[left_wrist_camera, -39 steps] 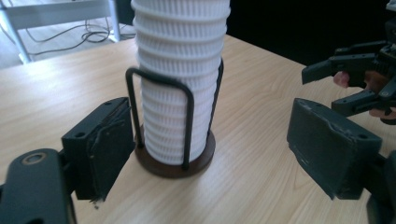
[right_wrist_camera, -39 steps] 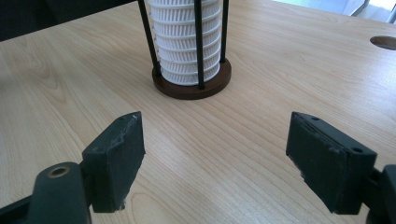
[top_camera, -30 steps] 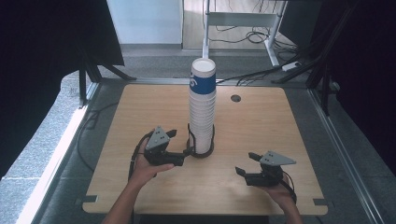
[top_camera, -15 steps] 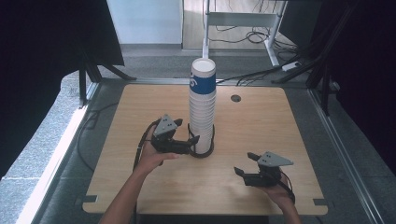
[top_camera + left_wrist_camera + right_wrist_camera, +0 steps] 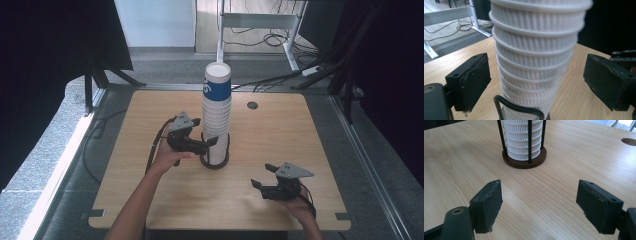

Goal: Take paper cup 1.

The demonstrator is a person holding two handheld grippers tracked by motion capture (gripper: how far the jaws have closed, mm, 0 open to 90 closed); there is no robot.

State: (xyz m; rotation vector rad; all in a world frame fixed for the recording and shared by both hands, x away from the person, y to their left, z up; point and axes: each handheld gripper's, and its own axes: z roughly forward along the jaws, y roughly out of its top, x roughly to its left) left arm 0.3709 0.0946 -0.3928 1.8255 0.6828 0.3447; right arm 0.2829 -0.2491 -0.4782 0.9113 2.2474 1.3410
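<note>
White ribbed cups (image 5: pixel 216 120) stack up with a blue-printed one on top, the holder (image 5: pixel 524 160) shows a dark brown base and black rods, the table (image 5: pixel 280 135) is pale wood-grain, both grippers' pads (image 5: pixel 486 205) black

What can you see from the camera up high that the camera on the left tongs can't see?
The high view alone takes in the top cup with its blue print, the round hole in the table, both hands, and the right tongs resting apart from the cups.

The left gripper view alone gives a close look at the ribbed cup sides standing between its two open pads, with gaps on both sides.

Both share the cup stack, the wire holder and the wooden table.
</note>
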